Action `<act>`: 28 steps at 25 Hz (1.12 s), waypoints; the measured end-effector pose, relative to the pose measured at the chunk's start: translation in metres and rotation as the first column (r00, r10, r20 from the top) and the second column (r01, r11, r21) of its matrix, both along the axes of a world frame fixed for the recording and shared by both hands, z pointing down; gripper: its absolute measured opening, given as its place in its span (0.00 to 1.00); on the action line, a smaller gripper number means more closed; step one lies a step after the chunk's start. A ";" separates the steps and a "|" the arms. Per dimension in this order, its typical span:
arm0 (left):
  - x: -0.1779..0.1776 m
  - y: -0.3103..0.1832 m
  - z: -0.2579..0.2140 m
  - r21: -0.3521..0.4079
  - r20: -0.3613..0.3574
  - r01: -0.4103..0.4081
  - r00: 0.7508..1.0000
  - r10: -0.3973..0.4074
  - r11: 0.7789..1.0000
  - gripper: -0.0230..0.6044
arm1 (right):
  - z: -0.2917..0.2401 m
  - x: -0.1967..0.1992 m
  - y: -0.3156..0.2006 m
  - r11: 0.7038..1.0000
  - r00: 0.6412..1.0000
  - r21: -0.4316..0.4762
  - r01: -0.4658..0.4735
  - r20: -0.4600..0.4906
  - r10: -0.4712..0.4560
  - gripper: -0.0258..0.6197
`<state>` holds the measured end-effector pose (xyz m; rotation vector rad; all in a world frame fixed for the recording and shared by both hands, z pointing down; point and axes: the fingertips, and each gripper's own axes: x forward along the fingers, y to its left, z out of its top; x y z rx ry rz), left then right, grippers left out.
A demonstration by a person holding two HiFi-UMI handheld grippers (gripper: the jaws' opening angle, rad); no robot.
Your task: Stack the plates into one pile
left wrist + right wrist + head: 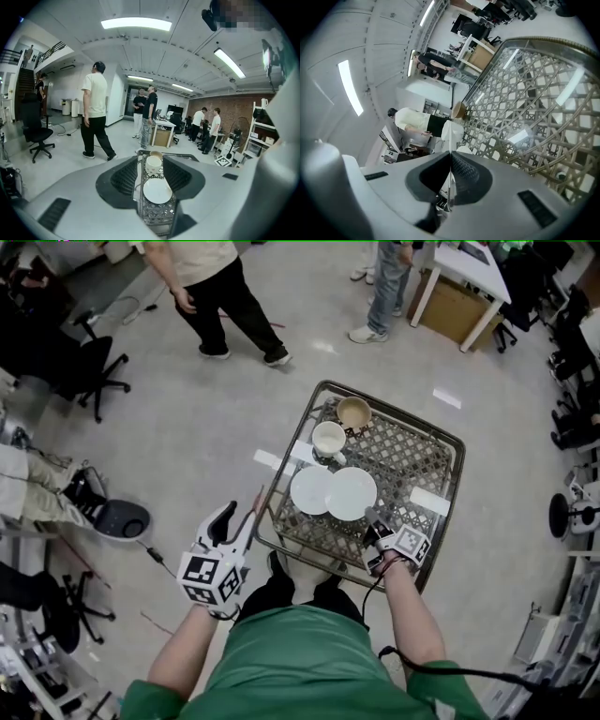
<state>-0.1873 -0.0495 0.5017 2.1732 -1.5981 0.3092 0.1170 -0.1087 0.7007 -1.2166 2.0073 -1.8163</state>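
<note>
Right tongs (375, 532) grip the right plate (353, 492), overlapping the left plate (308, 489) on the wire cart (442, 454); left tongs (240, 518) hang alongside.

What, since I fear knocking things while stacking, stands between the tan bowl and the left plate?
The white cup stands between tan bowl and left plate; clear in the head view and the left gripper view.

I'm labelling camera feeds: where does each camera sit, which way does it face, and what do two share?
Head view: on the head, steeply down onto metal lattice cart; forearms, left gripper, right gripper show.
Left gripper view: on it, forward along cart; open jaws show.
Right gripper view: rolled sideways, across the lattice; jaws shut on round white plate.
Shared by all: white cup.
</note>
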 end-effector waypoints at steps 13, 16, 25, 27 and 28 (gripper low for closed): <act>-0.076 -0.018 0.020 -0.035 0.007 -0.007 1.000 0.008 0.999 0.33 | 0.040 -0.087 -0.012 0.998 1.000 -0.047 0.030 0.005 -0.030 0.08; -0.082 -0.024 0.021 -0.039 0.008 -0.015 1.000 0.016 0.999 0.33 | 0.047 -0.095 -0.013 0.998 1.000 -0.058 0.030 0.011 -0.029 0.08; -0.087 -0.032 0.028 -0.049 0.001 -0.048 0.999 0.048 0.998 0.33 | 0.084 -0.092 -0.007 0.989 0.992 -0.146 0.005 -0.124 -0.023 0.09; -0.084 -0.031 0.030 -0.052 -0.001 -0.050 0.999 0.050 0.997 0.33 | 0.091 -0.088 -0.005 0.987 0.983 -0.163 0.013 -0.178 -0.042 0.09; -0.083 -0.031 0.030 -0.054 -0.001 -0.052 0.999 0.052 0.997 0.33 | 0.093 -0.087 -0.005 0.986 0.978 -0.168 0.021 -0.200 -0.055 0.09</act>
